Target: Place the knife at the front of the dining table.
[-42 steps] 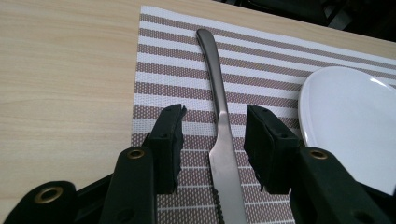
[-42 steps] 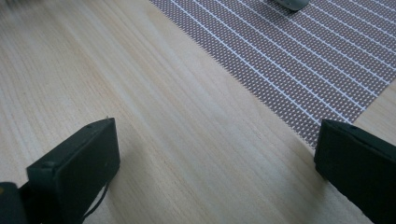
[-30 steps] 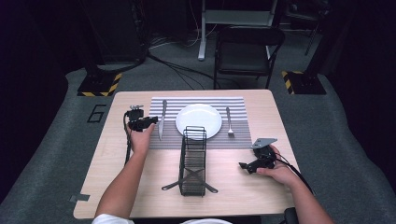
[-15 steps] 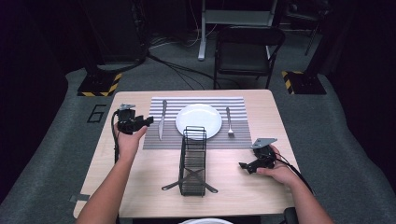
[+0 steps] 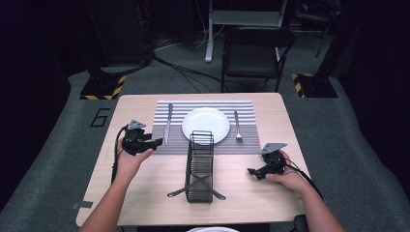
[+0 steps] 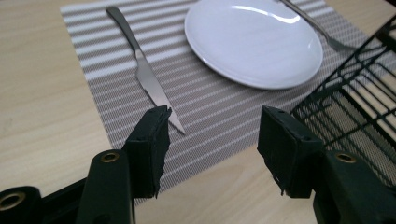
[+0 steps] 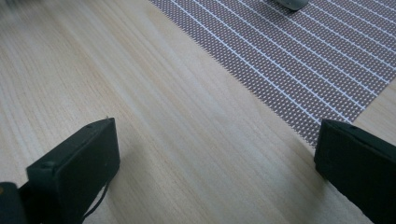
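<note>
A steel knife (image 5: 167, 124) lies on the left of a striped placemat (image 5: 246, 108), a white plate (image 5: 206, 124) sits in the middle and a fork (image 5: 237, 126) on the right. My left gripper (image 5: 153, 143) hovers just off the mat's left edge, near the knife's tip. Its jaws have just been opening and nothing is between them. In the left gripper view, the left gripper (image 6: 215, 121) points over the mat, with the knife (image 6: 144, 74) and plate (image 6: 252, 42) beyond. My right gripper (image 5: 252, 172) rests open on bare wood; its own view shows the right gripper (image 7: 219, 140) with nothing between the jaws.
A black wire rack (image 5: 200, 166) stands in the table's middle, just near of the plate, and shows as a rack (image 6: 355, 112) at the right of the left gripper view. The wooden table (image 5: 145, 193) has bare room at both near corners. A chair (image 5: 256, 48) stands beyond the far edge.
My left gripper has drawn back from beside the knife, leftward and toward the near edge, with its jaws wider. The right gripper has stayed put.
</note>
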A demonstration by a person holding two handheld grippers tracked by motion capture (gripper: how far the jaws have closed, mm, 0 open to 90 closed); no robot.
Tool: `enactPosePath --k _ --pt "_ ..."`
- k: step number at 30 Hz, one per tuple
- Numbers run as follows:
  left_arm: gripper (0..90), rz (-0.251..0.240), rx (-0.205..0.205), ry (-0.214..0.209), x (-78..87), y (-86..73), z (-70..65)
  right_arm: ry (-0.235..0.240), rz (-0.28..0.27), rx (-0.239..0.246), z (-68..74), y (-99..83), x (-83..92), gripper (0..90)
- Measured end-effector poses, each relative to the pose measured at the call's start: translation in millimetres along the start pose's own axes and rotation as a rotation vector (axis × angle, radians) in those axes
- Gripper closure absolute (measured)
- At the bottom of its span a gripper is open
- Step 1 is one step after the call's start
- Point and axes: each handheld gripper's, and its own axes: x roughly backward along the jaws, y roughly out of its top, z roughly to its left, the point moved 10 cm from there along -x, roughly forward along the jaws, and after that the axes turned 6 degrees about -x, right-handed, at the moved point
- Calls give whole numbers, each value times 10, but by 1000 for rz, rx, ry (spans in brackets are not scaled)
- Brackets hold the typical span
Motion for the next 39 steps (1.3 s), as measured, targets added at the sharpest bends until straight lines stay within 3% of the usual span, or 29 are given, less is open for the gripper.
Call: enactPosePath --k 4,6,8,13,15,19,20,23,25,27,31,36,39 --pt "436 25 5 -12 -18 -174 -20 0 0 0 0 0 0 0" --pt "436 34 -6 -15 -24 -223 -22 0 0 0 0 0 0 0" --pt "436 51 -24 -20 -30 -375 -12 0 0 0 0 0 0 0" --pt "441 80 12 -32 -58 -631 5 0 0 1 0 0 0 0" --pt "445 100 1 -33 -65 -733 8 0 0 0 0 0 0 0" --pt "446 97 -17 -15 -90 -810 24 -1 0 -1 1 0 0 0" --pt "445 99 -39 -8 -97 -840 37 -1 -1 0 -1 0 0 0" --pt "445 95 -24 -7 -112 -869 34 -3 -4 -10 4 5 -2 0" --pt "446 107 -68 29 -115 -936 59 -2 -2 -7 3 3 -1 0" --pt "447 116 -68 34 -109 -976 67 -2 -3 -7 3 3 -2 0" --pt "446 117 -41 61 -123 -1020 132 -2 -3 -7 3 3 -2 0" --pt "447 49 19 116 -82 -986 246 -2 -2 -8 4 2 0 0" --pt "443 62 44 139 -92 -1032 325 -2 -2 -8 4 2 0 0"
